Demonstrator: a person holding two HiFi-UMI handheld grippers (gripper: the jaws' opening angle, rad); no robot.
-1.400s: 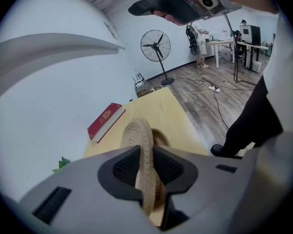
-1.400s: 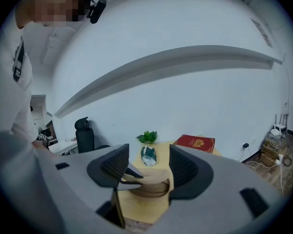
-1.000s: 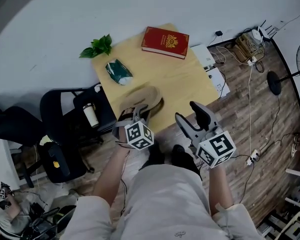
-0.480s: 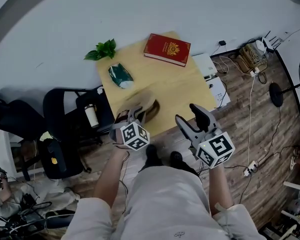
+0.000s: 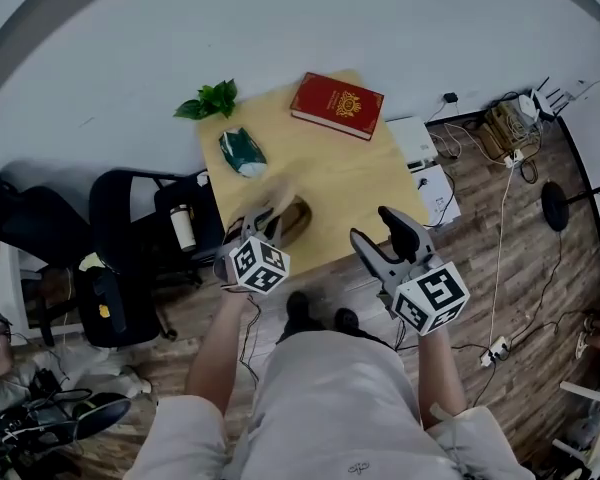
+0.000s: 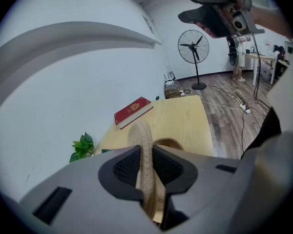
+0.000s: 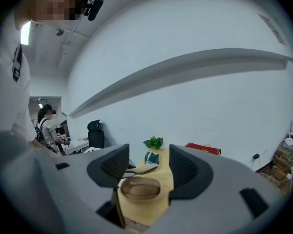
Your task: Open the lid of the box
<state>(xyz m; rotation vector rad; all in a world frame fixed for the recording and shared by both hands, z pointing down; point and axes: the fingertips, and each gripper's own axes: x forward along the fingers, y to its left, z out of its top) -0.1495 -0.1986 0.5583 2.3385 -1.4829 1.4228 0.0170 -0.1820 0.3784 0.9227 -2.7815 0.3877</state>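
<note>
Left tongs (image 6: 146, 168) are closed down thin on the rim of the tan woven lid (image 6: 142, 138), which stands edge-on between the two pads. Gripping the rim rather than the flat face looks like the only hold such narrow jaws could get on a wide, thin disc. It also lets the lid be tipped up out of the way.

Right tongs (image 5: 372, 223) hang with the jaws well apart and nothing in them, off the near edge of the table (image 5: 365, 178). They point toward the box as if ready to steady it, but they touch nothing.

The box (image 7: 140, 189) is a low round brown one at the near left of the table, just inside the edge. Its lid is already off, held just above it and a little to the left, so the opening seems done or nearly so. I can see nothing inside it, though the angle across its mouth is low and the overhead picture is blurred there.

Farther back on the table lie a green packet (image 5: 241, 152), a leafy plant (image 5: 208, 101) and a red book (image 5: 337, 105), all well apart from the box.
</note>
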